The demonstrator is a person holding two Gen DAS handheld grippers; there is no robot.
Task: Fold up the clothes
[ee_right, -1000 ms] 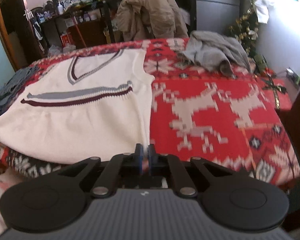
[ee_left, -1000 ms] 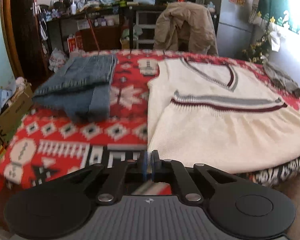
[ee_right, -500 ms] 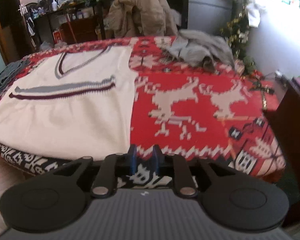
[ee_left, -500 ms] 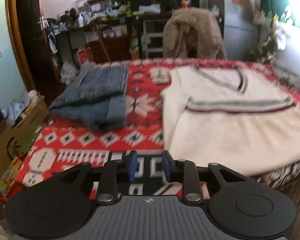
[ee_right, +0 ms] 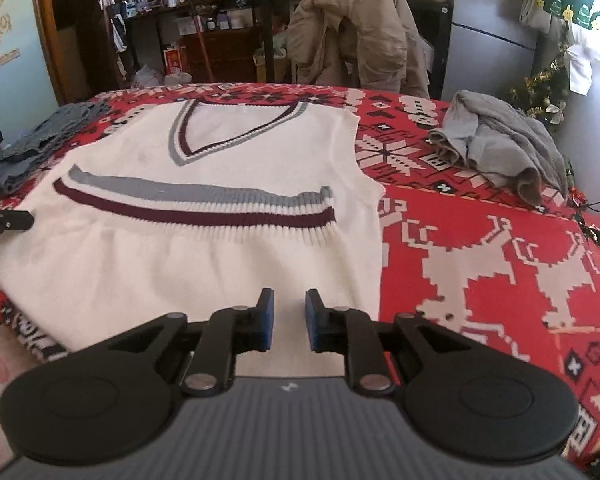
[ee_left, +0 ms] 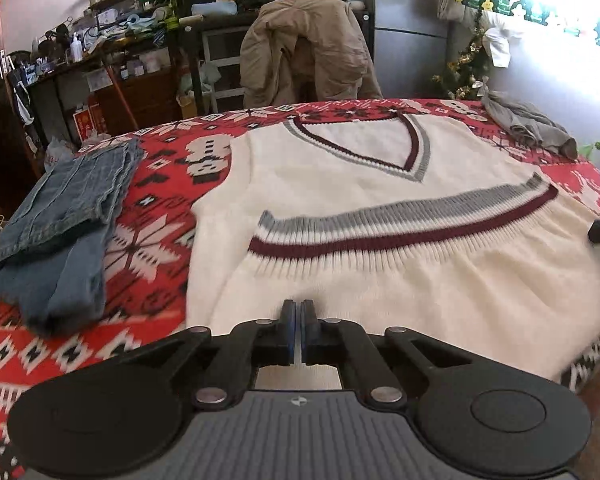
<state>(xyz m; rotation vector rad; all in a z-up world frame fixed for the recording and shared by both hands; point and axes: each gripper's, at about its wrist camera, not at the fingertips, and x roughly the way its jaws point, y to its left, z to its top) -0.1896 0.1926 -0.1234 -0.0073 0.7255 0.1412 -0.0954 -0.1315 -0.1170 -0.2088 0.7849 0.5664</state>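
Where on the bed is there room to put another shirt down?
The biggest bare patch of red blanket lies right of the white vest, in front of the crumpled grey garment. A narrower strip runs between the vest and the folded jeans. The middle is taken by the vest, and the left edge by the jeans.

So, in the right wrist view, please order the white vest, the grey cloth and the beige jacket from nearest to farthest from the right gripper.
1. White vest, directly under the right gripper.
2. Grey cloth, right side of the bed.
3. Beige jacket, on a chair behind the bed.
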